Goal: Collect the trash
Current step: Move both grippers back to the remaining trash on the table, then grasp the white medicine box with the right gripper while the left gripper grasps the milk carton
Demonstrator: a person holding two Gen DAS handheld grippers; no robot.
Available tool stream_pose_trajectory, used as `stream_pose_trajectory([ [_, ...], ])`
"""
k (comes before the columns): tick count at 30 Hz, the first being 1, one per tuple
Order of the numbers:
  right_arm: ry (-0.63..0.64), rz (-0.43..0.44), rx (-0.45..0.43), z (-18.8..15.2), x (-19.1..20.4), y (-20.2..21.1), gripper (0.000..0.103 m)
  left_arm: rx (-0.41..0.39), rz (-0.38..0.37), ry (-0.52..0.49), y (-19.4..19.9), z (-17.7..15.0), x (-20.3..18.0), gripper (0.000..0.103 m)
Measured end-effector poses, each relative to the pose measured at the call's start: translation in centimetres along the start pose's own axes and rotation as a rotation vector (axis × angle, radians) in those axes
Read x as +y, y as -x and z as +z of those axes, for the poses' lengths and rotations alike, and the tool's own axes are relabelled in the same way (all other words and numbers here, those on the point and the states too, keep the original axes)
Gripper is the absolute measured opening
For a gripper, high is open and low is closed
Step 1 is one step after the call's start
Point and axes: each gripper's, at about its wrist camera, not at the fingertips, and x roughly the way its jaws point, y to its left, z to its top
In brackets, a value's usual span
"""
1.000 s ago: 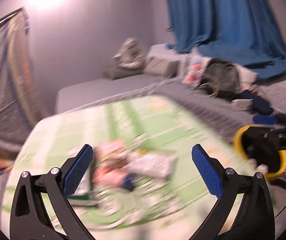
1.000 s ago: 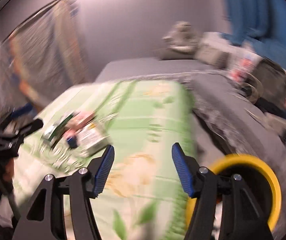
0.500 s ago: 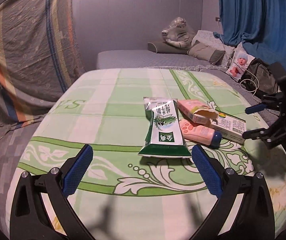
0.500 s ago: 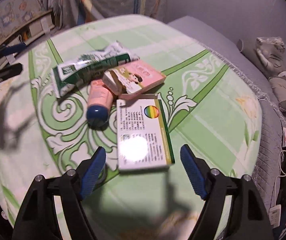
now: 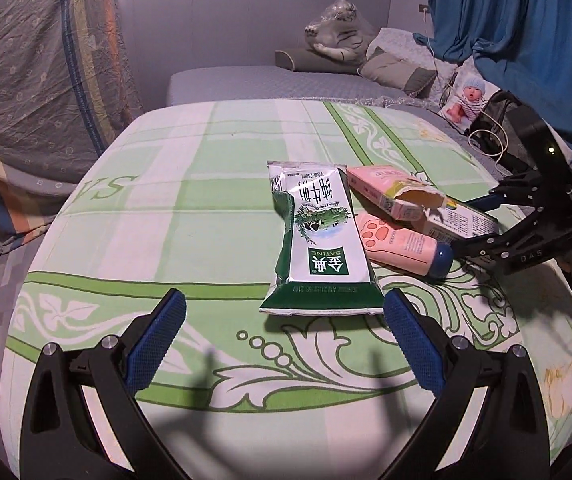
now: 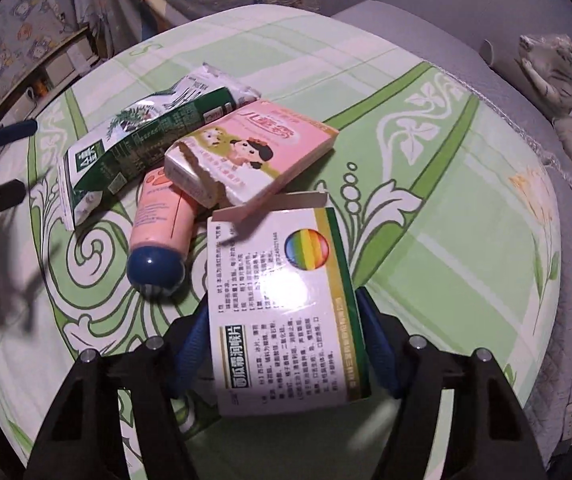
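Observation:
Four pieces of trash lie on the green patterned tablecloth. A green and white milk carton lies flat in front of my open, empty left gripper. Beside it are a pink tube with a blue cap, a torn pink box and a white and green medicine box. My right gripper has its fingers on both sides of the medicine box and touching it. The right gripper shows in the left wrist view.
The round table's edge curves close in front of both grippers. A grey bed with pillows and a plush toy stands behind. A blue curtain hangs at the right. Patterned cloth hangs at the left.
Both grippers swung down toward the table. The right gripper moved forward over the medicine box and its fingers closed in on the box's sides. The left gripper stayed open.

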Motion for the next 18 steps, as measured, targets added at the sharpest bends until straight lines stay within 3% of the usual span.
stream_pose_trajectory([
  [10, -0.178, 0.118, -0.165, -3.1, -1.8, 5.5, 0.064, 0.078, -0.025, -0.085, -2.7, 1.9, -2.0, 0.095],
  [18, -0.255, 0.15, -0.255, -6.1, -2.1, 8.9, 0.064, 0.139, -0.017, -0.101, -5.9, 2.7, -2.6, 0.095],
])
